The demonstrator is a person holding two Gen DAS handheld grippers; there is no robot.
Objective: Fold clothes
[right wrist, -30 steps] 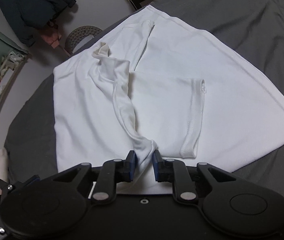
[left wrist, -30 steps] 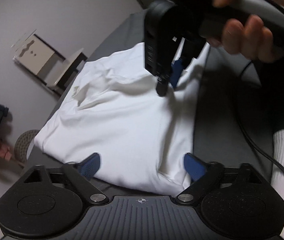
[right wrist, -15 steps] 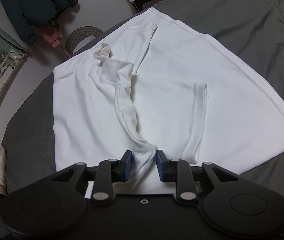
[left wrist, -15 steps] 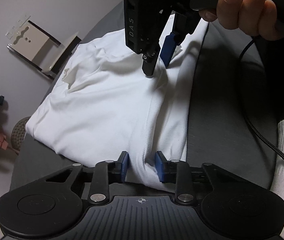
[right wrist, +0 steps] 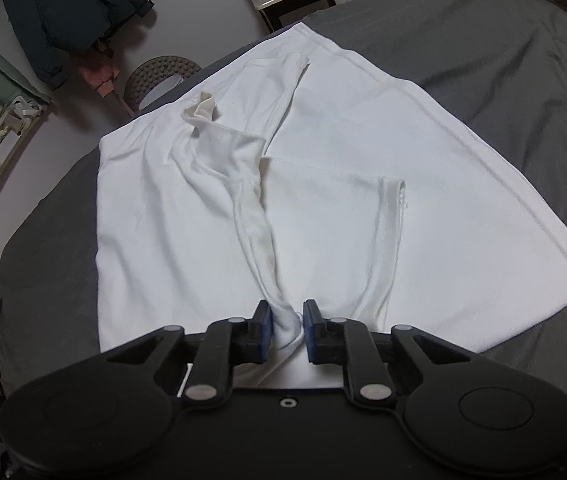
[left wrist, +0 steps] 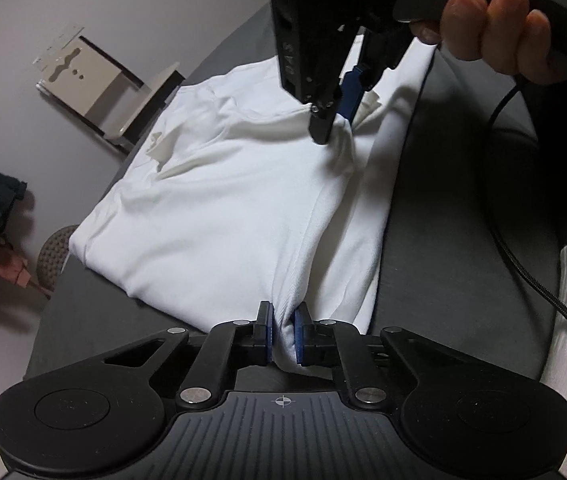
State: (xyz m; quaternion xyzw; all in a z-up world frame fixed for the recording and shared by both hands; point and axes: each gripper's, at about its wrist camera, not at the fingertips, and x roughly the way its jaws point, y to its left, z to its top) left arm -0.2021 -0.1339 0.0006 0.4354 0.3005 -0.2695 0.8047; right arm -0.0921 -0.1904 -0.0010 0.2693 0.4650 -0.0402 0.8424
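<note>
We see a white T-shirt [right wrist: 187, 216] spread on a bed covered with a dark grey sheet [right wrist: 503, 52]. Our left tongs [left wrist: 283, 334] pinch a bunched ridge of its fabric at the near edge. Our right tongs [right wrist: 286, 330] pinch another gathered fold, raising a crease across the cloth. A hand [left wrist: 495, 36] grips the right tool's handle.

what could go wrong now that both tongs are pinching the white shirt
1. Each of the tongs, left and right, grips only a narrow bunched ridge of the white shirt, so cloth might slip out when lifted.
2. The folded-in sleeve lies loose and could flop open.
3. The cable trails beside the shirt and might snag.
</note>
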